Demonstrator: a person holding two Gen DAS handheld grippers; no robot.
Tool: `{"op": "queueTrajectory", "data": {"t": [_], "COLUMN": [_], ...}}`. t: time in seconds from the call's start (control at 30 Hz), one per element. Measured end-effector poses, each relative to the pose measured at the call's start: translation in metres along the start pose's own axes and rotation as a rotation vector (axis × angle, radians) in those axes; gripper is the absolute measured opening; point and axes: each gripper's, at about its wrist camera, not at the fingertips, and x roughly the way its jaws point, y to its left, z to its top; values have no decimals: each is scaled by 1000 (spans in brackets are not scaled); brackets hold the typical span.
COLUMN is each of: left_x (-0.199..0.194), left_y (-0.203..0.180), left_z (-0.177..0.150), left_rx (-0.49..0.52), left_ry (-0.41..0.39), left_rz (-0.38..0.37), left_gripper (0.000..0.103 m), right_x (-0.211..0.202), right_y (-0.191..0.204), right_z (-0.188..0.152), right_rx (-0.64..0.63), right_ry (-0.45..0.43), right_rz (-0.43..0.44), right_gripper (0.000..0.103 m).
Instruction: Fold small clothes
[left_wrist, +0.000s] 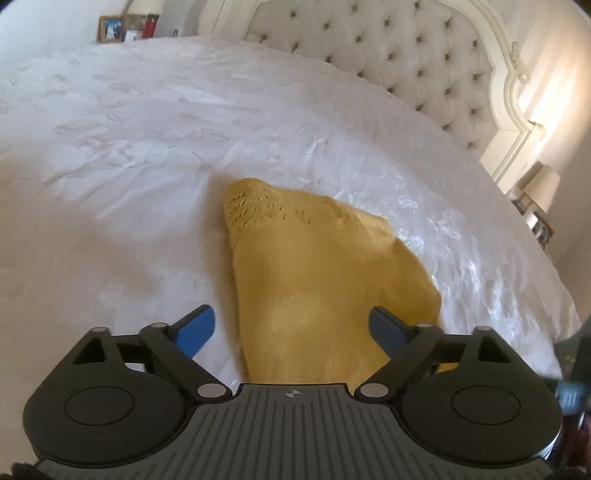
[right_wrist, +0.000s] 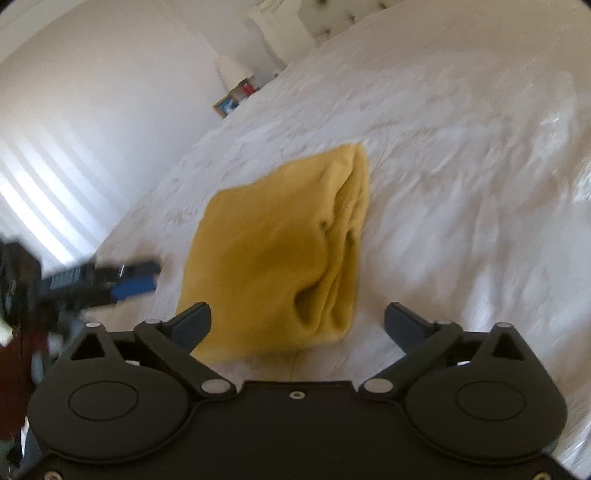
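- Yellow cloth (left_wrist: 325, 280) folded up, flat on the white bed (left_wrist: 147, 147).
- Left tongs (left_wrist: 295, 330) wide apart, nothing held.
- Blue left pad (left_wrist: 195, 332) over bare bed, just beside the cloth's left edge.
- Right pad of the left tongs (left_wrist: 386, 332) over the cloth's near right part; touching or not, cannot tell.
- Holey knit edge (left_wrist: 255, 210) at the far end of the cloth, ahead of the left tongs.
- Right tongs (right_wrist: 299, 325) wide apart too, nothing held.
- Cloth (right_wrist: 280, 251) right ahead of the right tongs, its near edge between the two fingers.
- Folded layers bunched along the cloth's right side (right_wrist: 347, 236).
- Left finger of the right tongs (right_wrist: 192, 325) over the cloth's near left corner; right finger (right_wrist: 406, 326) over bare bed.
- Left tongs (right_wrist: 133, 284) blurry, far to the left of the right tongs, just beside the cloth.
- Padded headboard (left_wrist: 406, 66) far ahead of the left tongs.
- Lamp (left_wrist: 543, 188) far off to the right.
- Picture frame (left_wrist: 110, 28) far ahead, to the left.
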Motion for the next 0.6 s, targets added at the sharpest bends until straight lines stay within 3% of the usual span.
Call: {"op": "queueTrajectory", "data": {"t": [0.27, 0.6], "left_x": [55, 115], "left_y": [16, 22], "left_z": [17, 47], "left_rx": [-88, -123], "left_ry": [79, 87], "left_rz": [-33, -118], "left_gripper": [94, 102], "right_x": [32, 65], "right_y": [-2, -4], "right_z": [-1, 8], "right_rx": [42, 35], "right_ry": [19, -30], "right_rz": [45, 117], "right_gripper": [103, 103]}}
